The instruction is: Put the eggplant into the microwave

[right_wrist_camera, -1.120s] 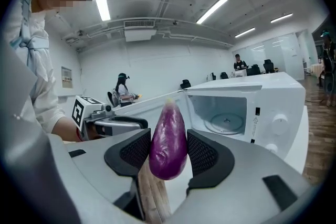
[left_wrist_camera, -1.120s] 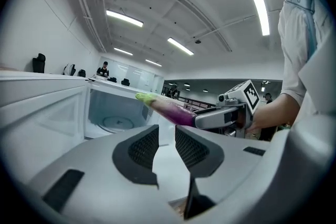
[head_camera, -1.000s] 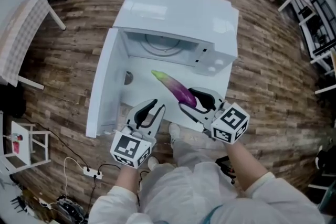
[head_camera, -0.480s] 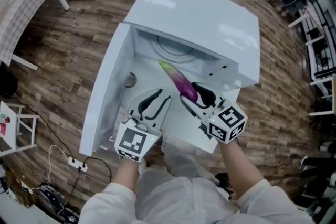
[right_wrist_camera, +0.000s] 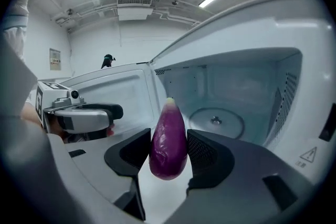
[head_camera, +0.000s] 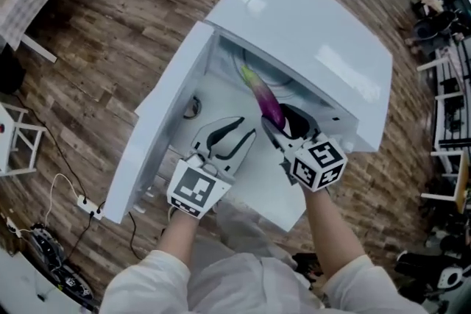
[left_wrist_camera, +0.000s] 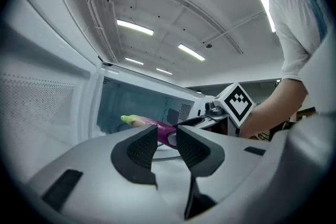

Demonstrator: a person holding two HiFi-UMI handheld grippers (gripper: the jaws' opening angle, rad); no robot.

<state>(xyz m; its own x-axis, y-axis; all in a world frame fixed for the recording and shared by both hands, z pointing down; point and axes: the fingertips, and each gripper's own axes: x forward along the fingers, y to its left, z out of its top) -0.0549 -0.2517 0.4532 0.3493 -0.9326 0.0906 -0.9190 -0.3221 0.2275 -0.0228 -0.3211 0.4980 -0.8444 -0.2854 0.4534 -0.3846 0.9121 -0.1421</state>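
fingers, right: black ribbed pads [right_wrist_camera: 202, 152] of the right gripper [right_wrist_camera: 169, 153] press on both flanks of a glossy purple eggplant with a pale green tip [right_wrist_camera: 169, 141]; the jaws stand wide, filled by its thick end.
eggplant in grip: the fat end sits between the pads and hangs a little below them; the slim green tip runs out ahead and points into the cavity.
fingers, left: left gripper [left_wrist_camera: 167, 136] has nothing between its jaws, which have just been opening and stand partly apart. the eggplant shows beyond the gap, not in it.
change: against a second ago, both grippers have come forward toward the white boxy microwave [head_camera: 309, 33]. the eggplant's tip was then out in front of the opening; it now reaches the cavity mouth, under the top edge.
meaning: judged as insertion under way, not finished; the eggplant is not yet set down.
outward: round glass turntable [right_wrist_camera: 215, 123] lies bare ahead of the tip, apart from it. the left gripper is just beside the right, between it and the swung-open white door [head_camera: 158, 129].
next: likely carry deeper, lower onto the turntable, then release.
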